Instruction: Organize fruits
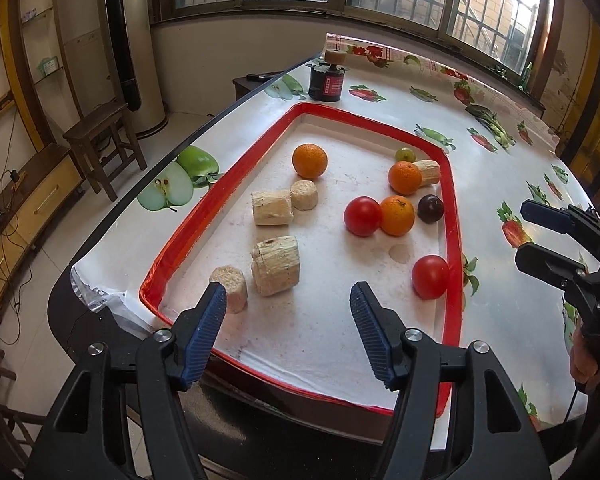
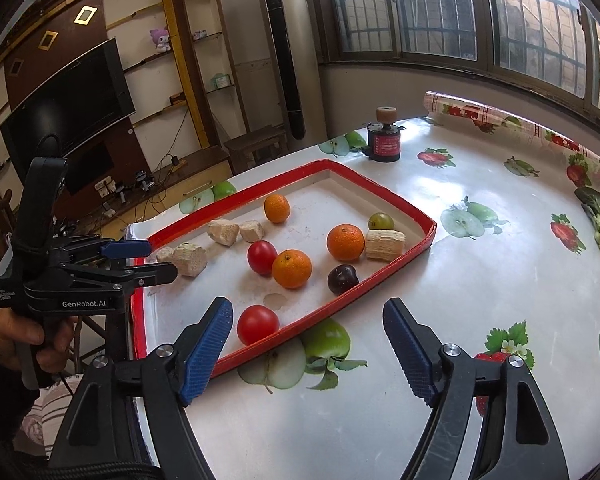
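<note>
A red-rimmed white tray [image 1: 455, 216] [image 2: 396, 270] holds three oranges [image 1: 309, 161] [image 2: 345, 242], two tomatoes [image 1: 430, 277] [image 2: 257, 324], a dark plum [image 1: 430, 208] [image 2: 342, 279], a green grape [image 1: 404, 155] [image 2: 381, 221] and several pale sugarcane chunks [image 1: 276, 265] [image 2: 189, 259]. My left gripper [image 1: 288, 300] [image 2: 156, 258] is open and empty over the tray's near end, beside the chunks. My right gripper [image 2: 308, 320] [image 1: 530, 226] is open and empty, over the tray's right rim near a tomato.
The table wears a fruit-printed cloth [image 2: 500, 280]. A dark jar with a cork-like top [image 1: 326, 80] [image 2: 384, 144] stands beyond the tray. A wooden stool [image 1: 100, 140] stands on the floor off the table's left edge.
</note>
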